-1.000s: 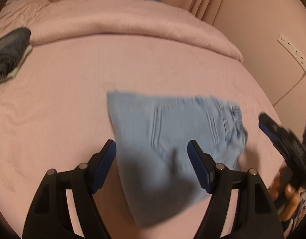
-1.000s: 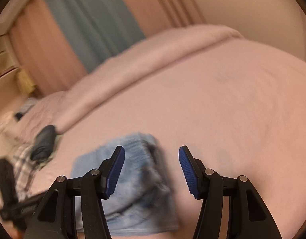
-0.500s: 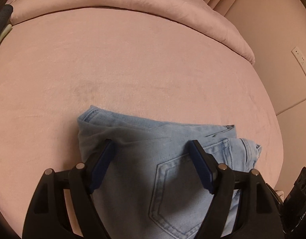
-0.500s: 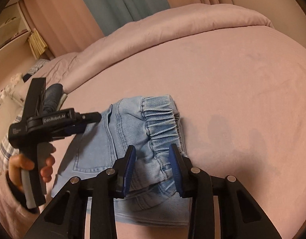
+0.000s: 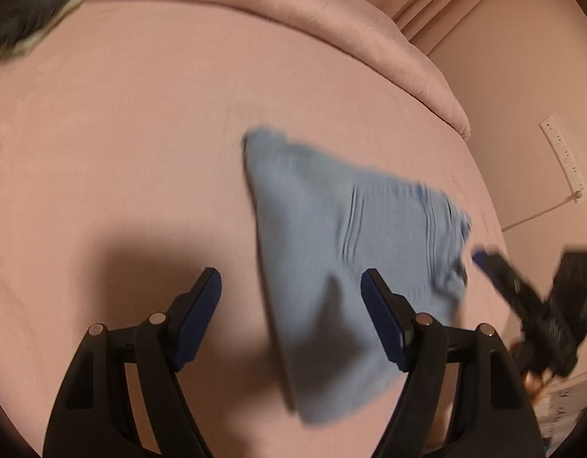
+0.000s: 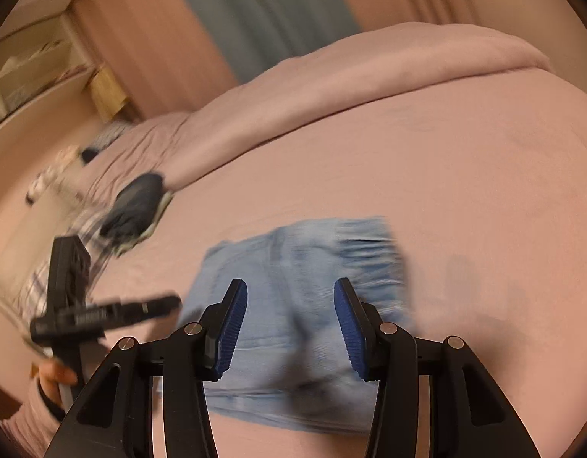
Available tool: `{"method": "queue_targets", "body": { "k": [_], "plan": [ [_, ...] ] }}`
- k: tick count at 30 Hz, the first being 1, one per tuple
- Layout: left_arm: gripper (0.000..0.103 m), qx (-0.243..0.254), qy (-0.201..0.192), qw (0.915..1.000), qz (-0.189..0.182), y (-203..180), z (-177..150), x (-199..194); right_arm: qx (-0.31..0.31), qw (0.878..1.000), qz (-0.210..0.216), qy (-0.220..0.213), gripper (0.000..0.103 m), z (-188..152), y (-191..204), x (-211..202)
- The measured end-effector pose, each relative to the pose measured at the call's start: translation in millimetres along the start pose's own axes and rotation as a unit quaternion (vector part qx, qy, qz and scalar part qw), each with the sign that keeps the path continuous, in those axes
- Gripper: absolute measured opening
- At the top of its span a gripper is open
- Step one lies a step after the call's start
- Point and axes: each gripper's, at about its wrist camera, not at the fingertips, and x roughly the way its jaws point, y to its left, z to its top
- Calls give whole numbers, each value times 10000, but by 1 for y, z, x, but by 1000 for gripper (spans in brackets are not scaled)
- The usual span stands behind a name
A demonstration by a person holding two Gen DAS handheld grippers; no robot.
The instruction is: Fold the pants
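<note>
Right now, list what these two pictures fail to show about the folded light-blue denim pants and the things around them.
- Folded light-blue denim pants: motion blur in both views hides seams, pocket and fold edges.
- Its near edge: in the right wrist view, behind the right tool.
- Dark folded garment on the pink bed: blurred, cut off by the left wrist view's corner.
- Left tool: its shadow darkens the denim below.
- Shelf contents: too blurred.

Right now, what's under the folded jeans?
The folded jeans lie flat on the pink bedsheet. Only sheet shows around them; anything beneath the denim is covered.
</note>
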Motion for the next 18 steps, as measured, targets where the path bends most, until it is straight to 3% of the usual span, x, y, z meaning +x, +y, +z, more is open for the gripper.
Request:
{"method": "queue_targets", "body": {
  "k": [5,12,14,16,18],
  "plan": [
    [76,-167,246,9987,-413,2,-42,-1,-660,9961,362,453,48,25,41,47],
    [73,181,163,9993,-282,-17,-66,2,-1196,9832,322,1340,48,50,78,131],
    [67,121,140,9993,-331,-18,-66,4,-1307,9792,257,1531,48,54,85,149],
    [43,39,246,9982,-537,-18,-66,7,-1462,9737,275,1724,48,55,93,166],
    [43,-32,298,9979,-568,-21,-65,13,-1670,9646,329,2017,48,54,102,185]
  ]
}}
